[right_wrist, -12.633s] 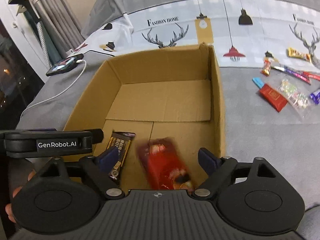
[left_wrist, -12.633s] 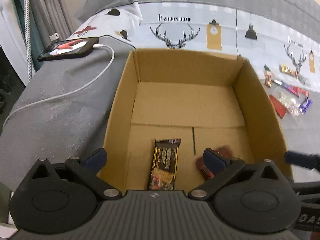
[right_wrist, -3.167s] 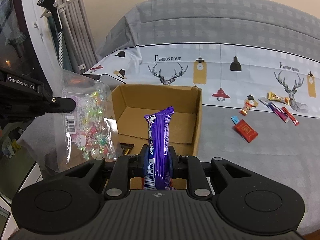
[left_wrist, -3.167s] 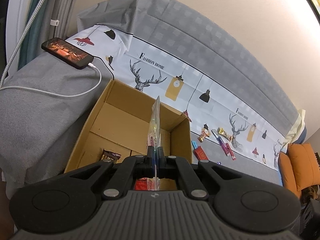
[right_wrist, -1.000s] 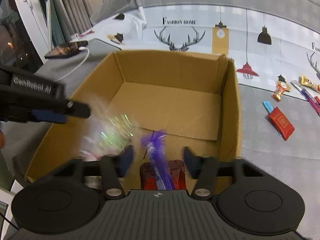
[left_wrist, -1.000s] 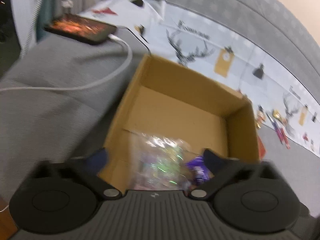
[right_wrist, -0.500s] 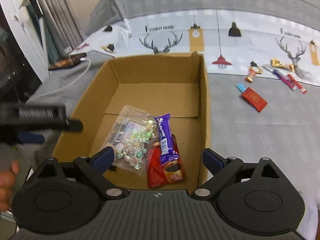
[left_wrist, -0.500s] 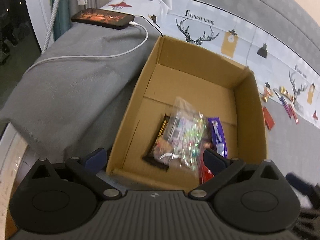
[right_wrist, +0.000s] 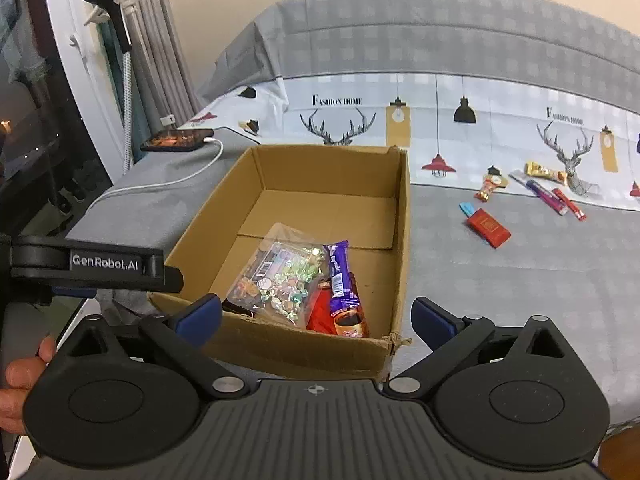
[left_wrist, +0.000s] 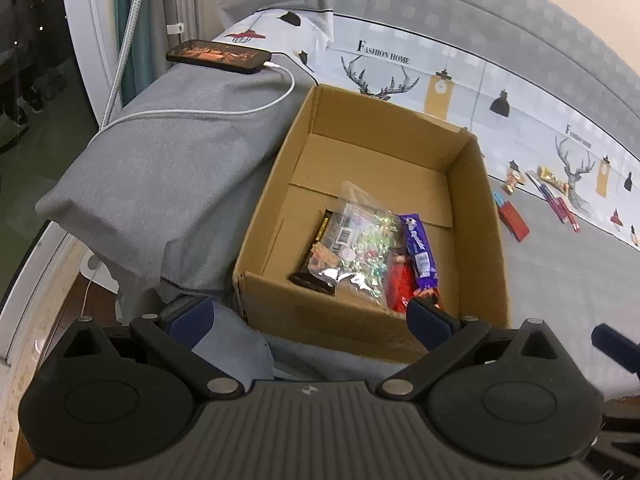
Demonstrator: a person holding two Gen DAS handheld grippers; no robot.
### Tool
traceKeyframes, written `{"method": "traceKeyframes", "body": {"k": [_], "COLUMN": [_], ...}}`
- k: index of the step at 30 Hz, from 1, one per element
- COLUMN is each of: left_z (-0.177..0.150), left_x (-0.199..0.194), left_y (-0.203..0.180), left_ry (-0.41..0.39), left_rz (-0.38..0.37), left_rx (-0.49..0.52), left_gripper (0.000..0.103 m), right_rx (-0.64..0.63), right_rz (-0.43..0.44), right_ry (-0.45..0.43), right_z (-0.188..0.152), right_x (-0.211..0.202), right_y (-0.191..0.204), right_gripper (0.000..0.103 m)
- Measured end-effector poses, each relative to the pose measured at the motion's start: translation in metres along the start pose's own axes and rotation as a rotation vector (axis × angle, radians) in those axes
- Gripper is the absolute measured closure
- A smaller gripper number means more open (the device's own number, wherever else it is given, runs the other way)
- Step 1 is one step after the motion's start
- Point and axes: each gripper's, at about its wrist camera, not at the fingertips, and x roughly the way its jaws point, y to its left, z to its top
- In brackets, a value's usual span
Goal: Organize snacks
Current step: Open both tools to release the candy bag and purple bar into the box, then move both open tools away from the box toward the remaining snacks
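A cardboard box (left_wrist: 380,136) (right_wrist: 328,168) sits on the grey bed. In its near end lie a clear candy bag (left_wrist: 360,248) (right_wrist: 284,276), a purple bar (left_wrist: 418,248) (right_wrist: 339,276), a red packet (left_wrist: 400,284) (right_wrist: 320,316) and a dark chocolate bar (left_wrist: 316,256). My left gripper (left_wrist: 310,316) hangs open and holds nothing, above and in front of the box's near wall. My right gripper (right_wrist: 316,312) is just as far back, its jaws opening wide with nothing between them. More snacks lie loose on the bed to the right, among them a red packet (left_wrist: 514,222) (right_wrist: 488,232).
A phone (left_wrist: 218,54) (right_wrist: 176,140) on a white charging cable (left_wrist: 224,110) rests on the grey blanket left of the box. The bed edge and floor drop away at the left. The left gripper's body (right_wrist: 96,266) and a hand (right_wrist: 20,376) show in the right wrist view.
Both grippers have drawn back and up from the box. The right jaws have spread wider. The candy bag and purple bar, blurred in mid-drop a second ago, now lie still in the box.
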Motion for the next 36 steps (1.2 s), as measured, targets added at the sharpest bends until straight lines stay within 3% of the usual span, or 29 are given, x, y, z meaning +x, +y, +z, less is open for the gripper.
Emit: {"method": "traceKeyframes", "body": {"k": [18,36], "left_z": [-0.027,-0.032], "left_x": [-0.035,-0.042], "left_y": [-0.022,-0.038], "left_ry": [-0.056,-0.063], "left_rz": [0.014,0.021], "left_rx": [0.102,0.151], "left_gripper": [0.000,0.000], "right_rx": [-0.013,0.006], "right_rz": [0.015,0.017], "right_ry": [-0.062,-0.085], "right_z": [-0.013,-0.018], "right_x": [-0.042,-0.054], "right_y": [0.000,-0.006], "right_gripper": [0.000,0.000]}}
